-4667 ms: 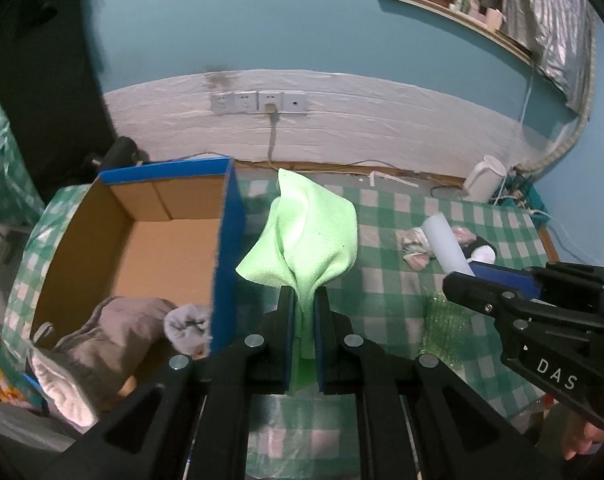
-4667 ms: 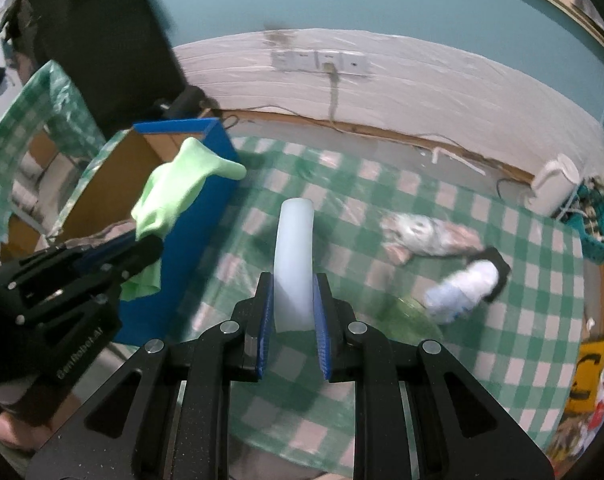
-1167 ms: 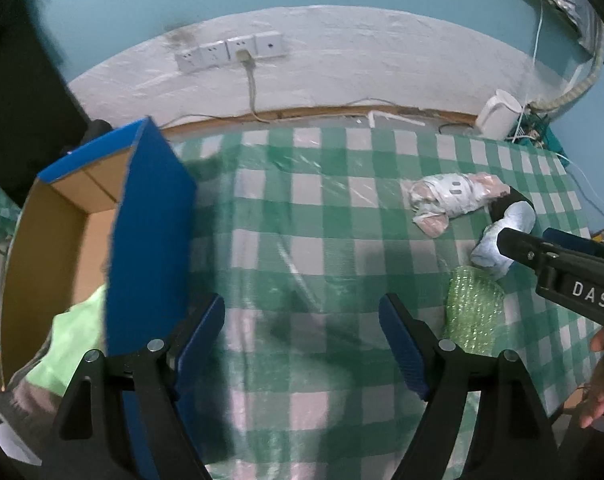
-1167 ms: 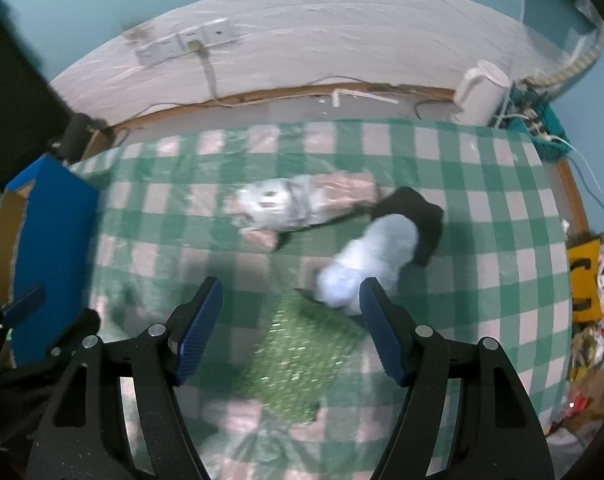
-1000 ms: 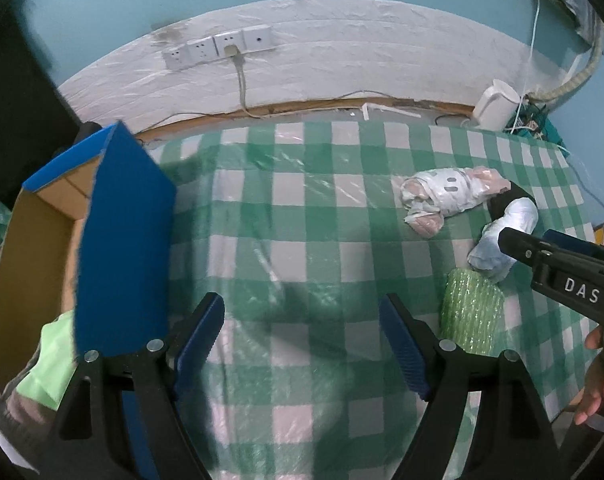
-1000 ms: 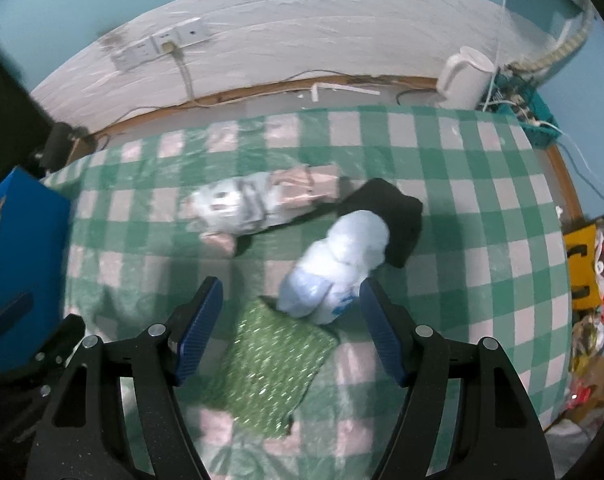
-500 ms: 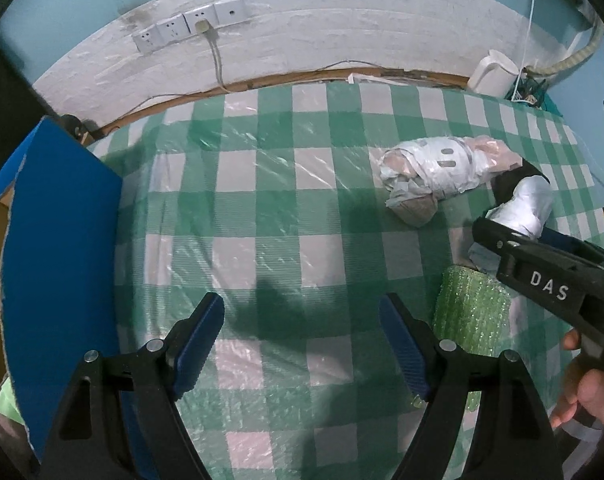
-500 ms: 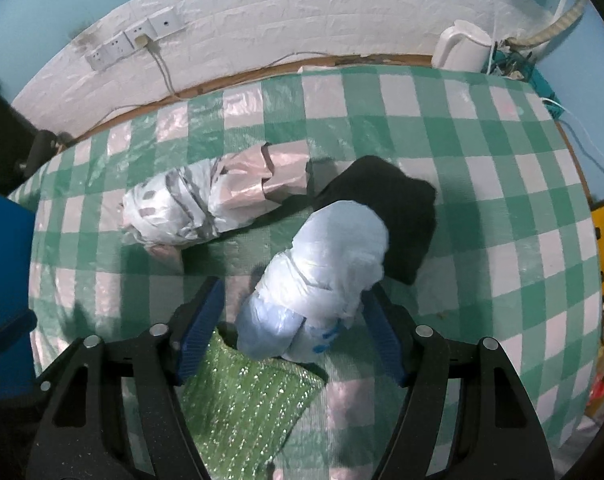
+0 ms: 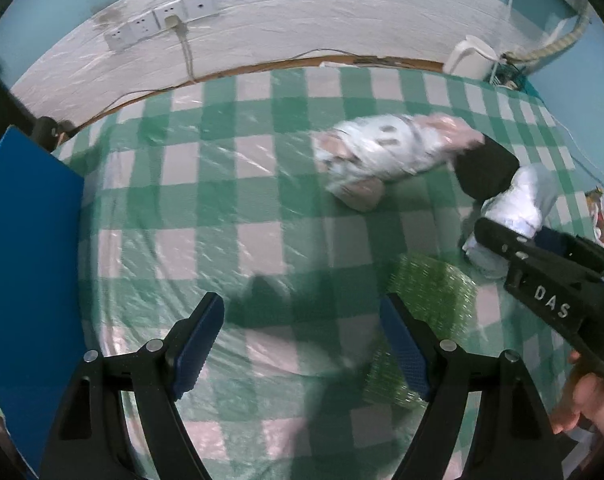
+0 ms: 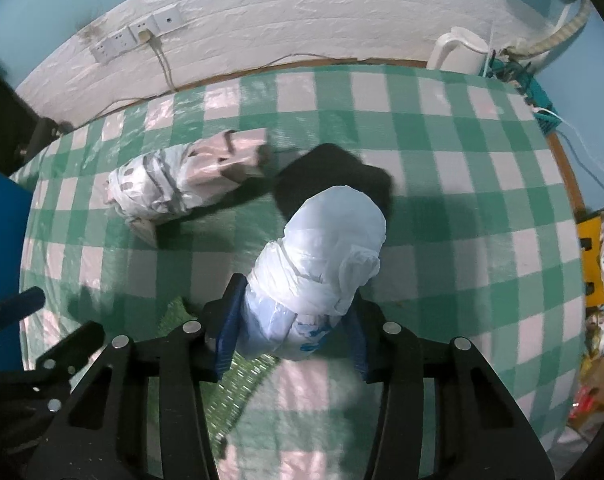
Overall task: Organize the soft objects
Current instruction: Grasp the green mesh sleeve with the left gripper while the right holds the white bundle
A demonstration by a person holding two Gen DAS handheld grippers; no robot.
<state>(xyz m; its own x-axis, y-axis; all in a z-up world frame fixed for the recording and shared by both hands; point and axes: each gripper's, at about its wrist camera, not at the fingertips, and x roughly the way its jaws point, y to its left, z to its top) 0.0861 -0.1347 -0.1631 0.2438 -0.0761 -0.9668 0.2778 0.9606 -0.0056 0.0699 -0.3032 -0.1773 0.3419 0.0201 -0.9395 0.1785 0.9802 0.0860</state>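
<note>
My right gripper (image 10: 292,320) is closing around a white plastic-wrapped soft bundle (image 10: 325,256), its blue pads against both sides; the bundle also shows in the left wrist view (image 9: 517,204). A black cloth (image 10: 333,176) lies just behind it. A grey-and-pink wrapped bundle (image 10: 182,184) lies to the left, and shows in the left wrist view (image 9: 381,156). A green bubble-wrap piece (image 9: 429,300) lies under my right gripper. My left gripper (image 9: 302,344) is open and empty above the checked tablecloth (image 9: 222,200), beside the blue cardboard box (image 9: 30,260).
A white kettle (image 10: 457,52) and a teal basket with cables (image 10: 529,80) stand at the table's far right. Wall sockets with a cord (image 10: 138,38) are behind the table. A yellow package (image 10: 597,256) lies off the right edge.
My right gripper moved down and forward onto the white bundle and its jaws narrowed around it. My left gripper moved right, away from the box, and stayed open.
</note>
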